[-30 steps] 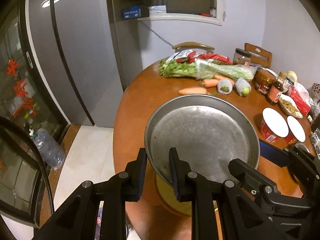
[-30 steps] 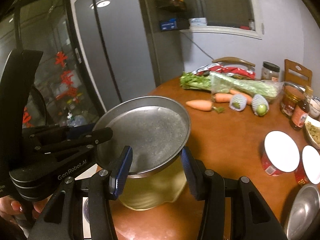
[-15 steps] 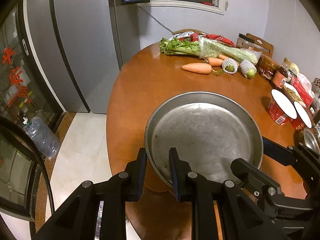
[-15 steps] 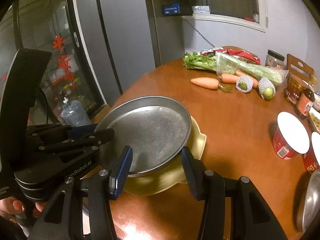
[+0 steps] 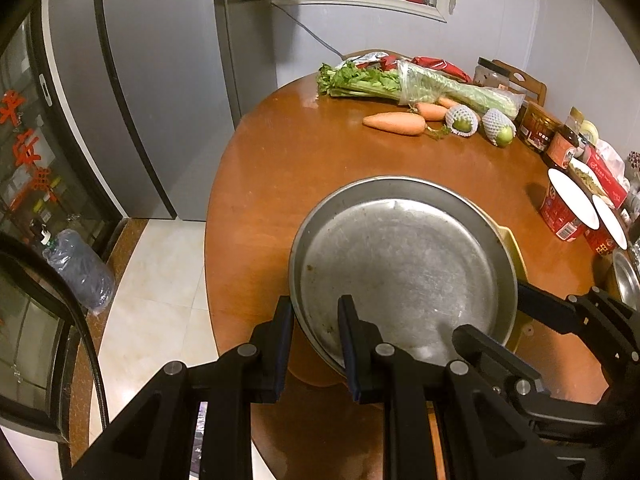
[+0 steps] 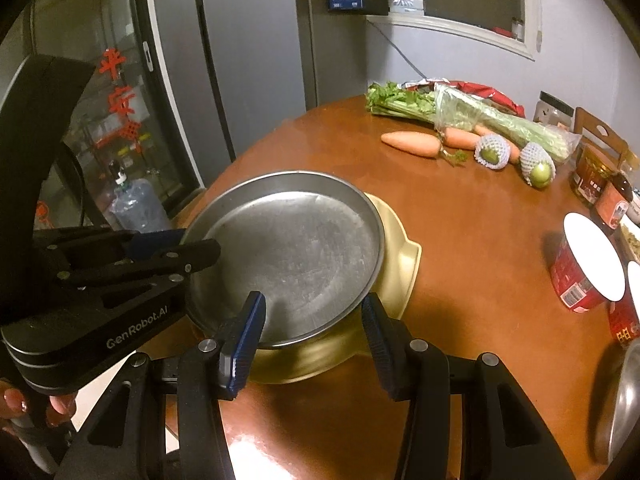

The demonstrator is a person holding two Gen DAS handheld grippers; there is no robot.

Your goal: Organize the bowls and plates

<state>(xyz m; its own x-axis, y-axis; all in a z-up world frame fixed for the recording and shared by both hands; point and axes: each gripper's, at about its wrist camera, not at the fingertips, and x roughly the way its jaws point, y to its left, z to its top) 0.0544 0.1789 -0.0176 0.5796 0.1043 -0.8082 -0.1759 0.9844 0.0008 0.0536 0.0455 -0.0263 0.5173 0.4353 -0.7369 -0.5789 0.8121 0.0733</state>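
Round wooden surface [image 5: 304, 168] fills mid frame. Metal plate [image 5: 400, 268] at center-bottom, stacked on yellow bowl [image 6: 400, 264] sitting on surface. Left gripper [image 5: 314, 320] clenched on plate's near-left rim. Right gripper [image 6: 312, 320] grasping plate + bowl rim, lower center. Carrots [image 5: 394, 123], celery upper right.

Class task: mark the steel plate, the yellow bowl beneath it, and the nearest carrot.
steel plate [image 6: 292, 256]: right wrist view, flat centre.
yellow bowl [image 6: 400, 276]: right wrist view, exposed rim.
carrot [image 5: 394, 124]: left wrist view, mid-body.
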